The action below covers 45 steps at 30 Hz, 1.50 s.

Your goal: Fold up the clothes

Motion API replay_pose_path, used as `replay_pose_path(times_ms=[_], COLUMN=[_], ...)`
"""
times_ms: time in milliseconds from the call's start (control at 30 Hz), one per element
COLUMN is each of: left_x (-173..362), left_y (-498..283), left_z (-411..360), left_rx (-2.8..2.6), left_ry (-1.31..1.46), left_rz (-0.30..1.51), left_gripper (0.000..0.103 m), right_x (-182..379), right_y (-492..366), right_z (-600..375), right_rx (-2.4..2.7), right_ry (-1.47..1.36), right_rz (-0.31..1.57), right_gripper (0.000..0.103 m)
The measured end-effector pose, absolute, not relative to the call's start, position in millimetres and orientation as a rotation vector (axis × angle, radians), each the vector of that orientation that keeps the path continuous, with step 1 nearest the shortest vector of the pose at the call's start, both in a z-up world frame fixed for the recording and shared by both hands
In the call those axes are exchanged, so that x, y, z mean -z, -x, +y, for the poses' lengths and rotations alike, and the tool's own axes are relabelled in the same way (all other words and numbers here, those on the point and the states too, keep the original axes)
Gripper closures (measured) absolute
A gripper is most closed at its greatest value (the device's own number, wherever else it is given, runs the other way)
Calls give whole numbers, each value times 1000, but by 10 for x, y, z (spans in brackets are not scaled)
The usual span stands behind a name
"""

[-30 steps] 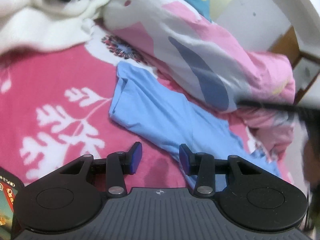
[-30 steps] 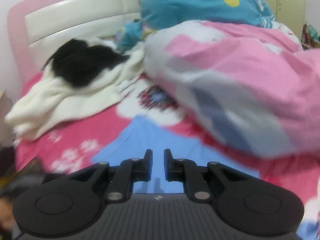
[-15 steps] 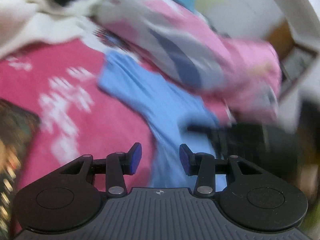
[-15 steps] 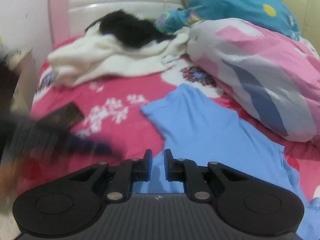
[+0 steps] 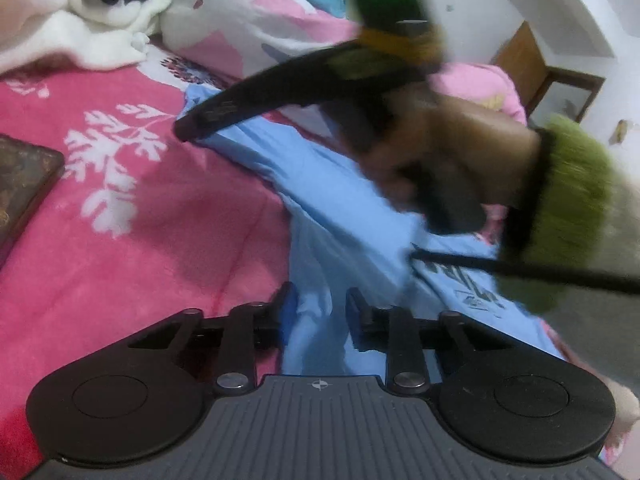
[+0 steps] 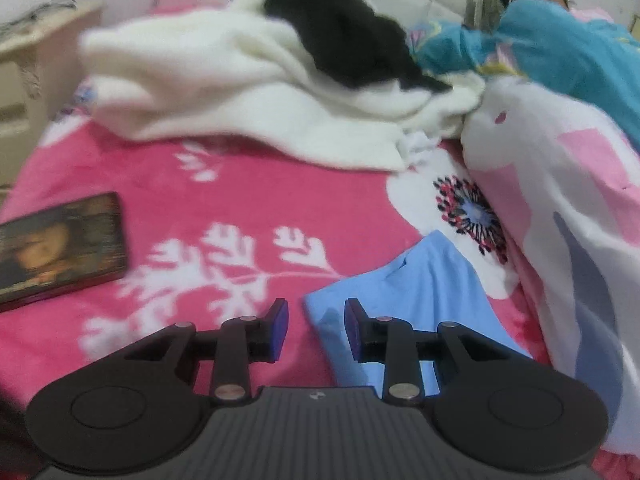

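Both grippers stand open and hold nothing: the left gripper [image 5: 318, 306] hovers over one edge of the blue T-shirt [image 5: 344, 216], the right gripper [image 6: 316, 320] at its far corner [image 6: 320, 304]. Spread flat and a little creased across the pink floral bedspread [image 6: 224, 200], the shirt looks thin, light and limp (it will likely sag and bunch if pinched mid-panel), so hems or corners seem the surest hold. A quilt [image 6: 560, 184] crowds the bed's far side.
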<state>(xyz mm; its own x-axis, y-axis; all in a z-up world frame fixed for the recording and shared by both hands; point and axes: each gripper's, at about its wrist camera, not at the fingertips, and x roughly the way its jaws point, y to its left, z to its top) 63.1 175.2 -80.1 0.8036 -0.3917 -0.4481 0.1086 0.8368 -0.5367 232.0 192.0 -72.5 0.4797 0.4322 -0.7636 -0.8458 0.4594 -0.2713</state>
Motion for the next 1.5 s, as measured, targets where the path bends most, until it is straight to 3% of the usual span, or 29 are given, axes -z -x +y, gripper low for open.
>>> replay_pose_path(times_ms=[67, 100, 133, 300, 467, 767, 867, 1033, 1067, 1133, 1167, 1200, 1500], left_x=[818, 822, 825, 837, 833, 847, 851, 843, 841, 837, 836, 833, 822], left_y=[-636, -632, -628, -610, -608, -625, -624, -602, -597, -587, -584, -576, -564], left_z=[1756, 1753, 1749, 1714, 1719, 1715, 1712, 1696, 1691, 1683, 1681, 1678, 1665], left_rx=[297, 305, 311, 322, 325, 324, 323, 332, 336, 345, 351, 355, 375], left_ry=[520, 517, 514, 506, 515, 511, 509, 499, 497, 495, 496, 496, 496], left_rz=[576, 572, 568, 562, 561, 559, 557, 544, 542, 537, 536, 534, 525], left_gripper=[88, 89, 89, 89, 89, 89, 89, 89, 91, 94, 95, 95, 96], right_x=[750, 749, 707, 613, 764, 398, 377, 549, 572, 602, 603, 587, 450], right_y=[-2463, -2533, -2596, -3032, -3413, -3181, -3044, -3055, -3091, -3155, -3164, -3154, -2778], right_z=[1906, 1885, 1831, 1195, 688, 710, 900, 1124, 1109, 1070, 1059, 1057, 1356], right_rx=[-862, -864, -863, -818, -700, -724, -747, -662, -656, -669, -681, -695, -931], right_ry=[637, 593, 526, 36, -282, -108, 48, 179, 150, 82, 62, 52, 153], right_rz=[722, 744, 757, 848, 941, 830, 832, 891, 906, 937, 943, 940, 817], right_gripper=[79, 93, 97, 96, 85, 74, 62, 62, 65, 80, 94, 97, 99])
